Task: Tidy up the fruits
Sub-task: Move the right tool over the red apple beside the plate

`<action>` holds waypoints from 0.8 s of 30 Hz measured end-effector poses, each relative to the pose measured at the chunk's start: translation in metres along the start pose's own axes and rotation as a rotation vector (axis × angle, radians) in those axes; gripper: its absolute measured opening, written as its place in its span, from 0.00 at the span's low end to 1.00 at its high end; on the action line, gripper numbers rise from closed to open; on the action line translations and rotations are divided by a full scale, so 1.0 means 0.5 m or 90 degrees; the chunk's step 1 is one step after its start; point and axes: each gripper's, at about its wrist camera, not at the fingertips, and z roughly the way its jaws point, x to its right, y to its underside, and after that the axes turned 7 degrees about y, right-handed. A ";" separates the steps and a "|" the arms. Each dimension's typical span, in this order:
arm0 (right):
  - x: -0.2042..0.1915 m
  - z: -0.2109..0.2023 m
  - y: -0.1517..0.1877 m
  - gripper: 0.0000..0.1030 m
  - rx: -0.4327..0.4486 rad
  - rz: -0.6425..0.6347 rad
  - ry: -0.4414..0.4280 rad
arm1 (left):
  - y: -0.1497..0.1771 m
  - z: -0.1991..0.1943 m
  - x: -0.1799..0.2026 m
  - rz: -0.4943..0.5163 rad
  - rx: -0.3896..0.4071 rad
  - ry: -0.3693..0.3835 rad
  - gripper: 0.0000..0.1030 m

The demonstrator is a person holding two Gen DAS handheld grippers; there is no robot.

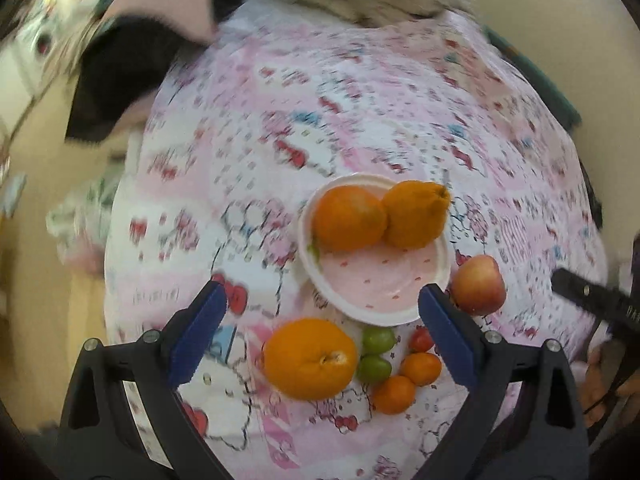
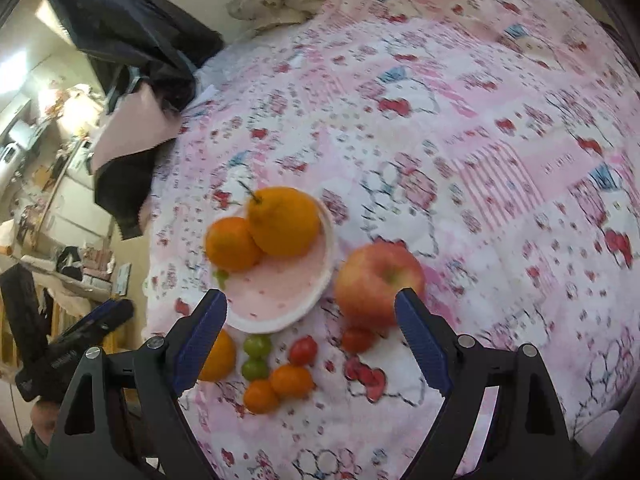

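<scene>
Both grippers, left and right, poised wide open and empty above patterned cloth; 2 oranges in pink plate, apple just beside, small fruits near.

Your left tool points steeply down, both blue pads spread wide, nothing gripped between them. Your right tool is pitched down likewise, its blue pads wide apart and bare of any load. In the left wrist view, the right tool shows as a dark bar at the right edge, with your right hand wrapped around its handle below. In the right wrist view, the left tool sits low at the left edge; your left hand is only partly visible beneath it.
</scene>
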 end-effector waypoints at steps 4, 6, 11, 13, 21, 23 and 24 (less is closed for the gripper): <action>0.039 0.010 0.003 0.86 -0.022 0.043 0.008 | 0.029 0.030 -0.045 -0.073 -0.049 -0.001 0.92; 0.049 0.014 0.004 0.86 -0.027 0.056 0.016 | 0.041 0.057 -0.047 -0.082 -0.085 -0.003 0.92; 0.055 0.032 0.006 0.86 -0.044 0.067 0.029 | 0.076 0.125 -0.014 -0.027 -0.153 -0.041 0.92; 0.051 0.037 0.006 0.86 -0.046 0.061 0.031 | 0.090 0.148 -0.008 -0.014 -0.182 -0.052 0.92; 0.044 0.058 0.006 0.86 -0.058 0.049 0.041 | 0.117 0.204 -0.007 0.014 -0.232 -0.089 0.91; 0.045 0.061 0.004 0.86 -0.058 0.049 0.039 | 0.118 0.212 -0.008 0.019 -0.234 -0.092 0.90; 0.046 0.063 0.004 0.86 -0.059 0.050 0.039 | 0.120 0.214 -0.009 0.018 -0.234 -0.088 0.90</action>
